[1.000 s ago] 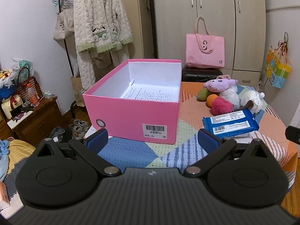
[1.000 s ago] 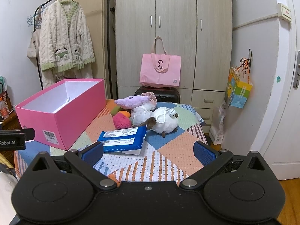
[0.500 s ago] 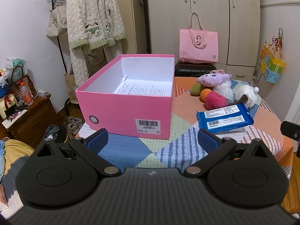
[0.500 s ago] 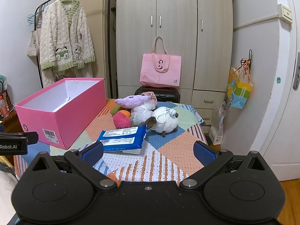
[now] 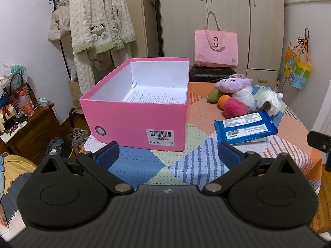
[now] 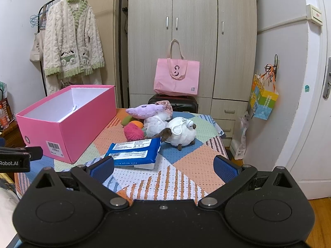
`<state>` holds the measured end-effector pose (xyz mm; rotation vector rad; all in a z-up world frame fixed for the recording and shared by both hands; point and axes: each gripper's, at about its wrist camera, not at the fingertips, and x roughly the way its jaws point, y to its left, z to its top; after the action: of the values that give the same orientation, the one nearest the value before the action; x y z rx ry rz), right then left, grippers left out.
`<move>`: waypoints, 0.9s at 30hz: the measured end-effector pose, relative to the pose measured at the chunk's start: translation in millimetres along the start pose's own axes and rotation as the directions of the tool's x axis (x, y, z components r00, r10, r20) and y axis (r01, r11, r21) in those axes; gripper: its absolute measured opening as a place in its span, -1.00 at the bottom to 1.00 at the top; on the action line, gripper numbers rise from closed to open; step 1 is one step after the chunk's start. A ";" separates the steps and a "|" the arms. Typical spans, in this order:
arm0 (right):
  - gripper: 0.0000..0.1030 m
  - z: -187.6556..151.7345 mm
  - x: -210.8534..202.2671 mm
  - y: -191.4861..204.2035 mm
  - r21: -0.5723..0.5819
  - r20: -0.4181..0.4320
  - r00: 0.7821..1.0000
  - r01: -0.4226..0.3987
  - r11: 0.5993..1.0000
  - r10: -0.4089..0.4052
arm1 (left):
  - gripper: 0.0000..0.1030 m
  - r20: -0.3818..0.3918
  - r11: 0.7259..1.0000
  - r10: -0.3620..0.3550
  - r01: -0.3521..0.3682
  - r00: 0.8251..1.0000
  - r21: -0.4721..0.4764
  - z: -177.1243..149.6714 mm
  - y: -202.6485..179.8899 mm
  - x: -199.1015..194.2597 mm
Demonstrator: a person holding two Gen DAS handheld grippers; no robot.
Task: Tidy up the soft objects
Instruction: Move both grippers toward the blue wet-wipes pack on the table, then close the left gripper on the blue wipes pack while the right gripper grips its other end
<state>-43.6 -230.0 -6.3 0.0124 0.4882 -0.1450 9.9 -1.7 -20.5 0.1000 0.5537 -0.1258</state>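
Soft toys [image 6: 163, 122]: heaped on the patchwork table [image 6: 186, 165], right of the pink box [image 5: 136, 122].
Obstacle: blue packet [image 6: 134, 152] is laid before the heap.
Left gripper [image 5: 168, 155]: spread wide, nothing held.
Right gripper [image 6: 163, 165]: spread wide, nothing held.
Left view only: printed paper [image 5: 153, 98] is seen inside the box.

A pink box [image 5: 142, 119] with a white inside stands open on the left part of the patchwork tablecloth [image 5: 198, 161], a printed sheet lying flat on its floor and a barcode label on its near wall. To its right, apart from it, the soft things huddle together: a purple plush [image 6: 148, 110] lying on top of a white mesh puff [image 6: 155, 125], a white sheep plush [image 6: 182, 131] upright beside them, a fuzzy magenta ball [image 6: 134, 131], an orange ball [image 5: 224, 101] and a green one [image 5: 214, 95]. A blue wipes pack [image 6: 134, 152] lies flat just in front of the ball
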 end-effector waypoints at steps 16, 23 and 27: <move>1.00 -0.2 0.6 0.8 -0.007 -0.005 1.000 -0.007 1.000 0.007 | 1.00 -0.016 1.000 -0.021 0.021 1.000 0.018 3.3 -0.5 -0.3; 1.00 5.0 -2.9 3.7 -0.096 0.089 0.993 -0.063 0.993 0.071 | 1.00 0.060 0.995 -0.091 0.093 0.994 -0.039 21.7 3.0 -3.2; 1.00 1.7 12.0 6.7 -0.153 0.094 0.989 -0.096 0.983 0.112 | 1.00 0.072 0.984 -0.177 0.179 0.982 -0.026 30.4 -5.0 4.7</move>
<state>-31.4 -225.1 -10.6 -0.1146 0.3936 -0.0063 28.8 -11.0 2.5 0.0143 0.4942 -0.2933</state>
